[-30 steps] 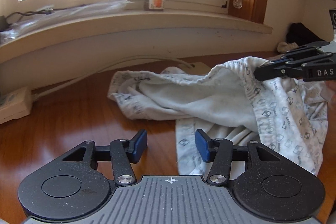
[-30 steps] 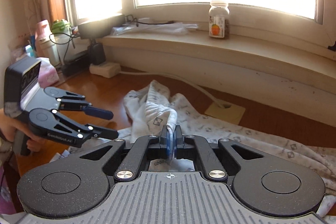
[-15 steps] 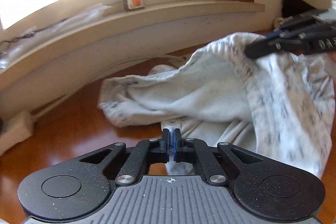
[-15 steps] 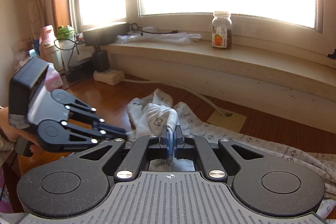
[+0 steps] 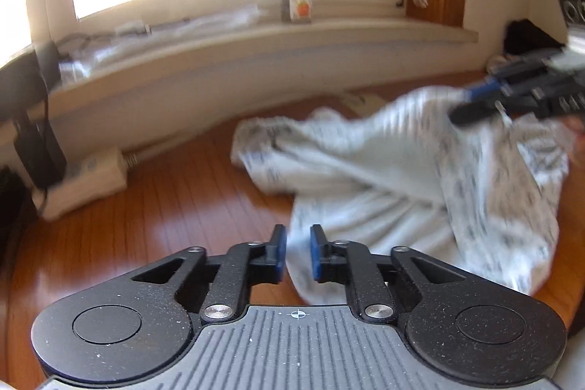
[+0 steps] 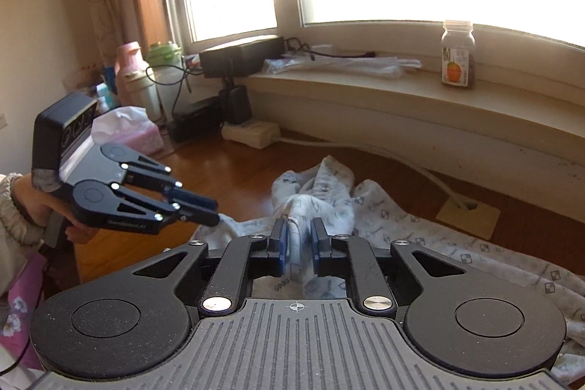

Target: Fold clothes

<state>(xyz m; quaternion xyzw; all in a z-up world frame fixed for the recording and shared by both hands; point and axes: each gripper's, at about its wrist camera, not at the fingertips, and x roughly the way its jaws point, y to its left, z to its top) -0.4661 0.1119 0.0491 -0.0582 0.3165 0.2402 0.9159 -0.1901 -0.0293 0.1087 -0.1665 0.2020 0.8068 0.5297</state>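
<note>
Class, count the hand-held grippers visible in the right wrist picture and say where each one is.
2. The right hand-held gripper fills the foreground, fabric of the patterned garment between its fingers. The left hand-held gripper is at left, held by a hand.

The jar (image 6: 457,55) label shows an orange fruit picture, its print too small to read.

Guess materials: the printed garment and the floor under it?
Garment: soft knit, probably cotton; matte, limp folds, small printed squares, plain fleecy inside. Floor: wood or wood-look laminate planks, reddish-brown, glossy; window glare reflects off it.
</note>
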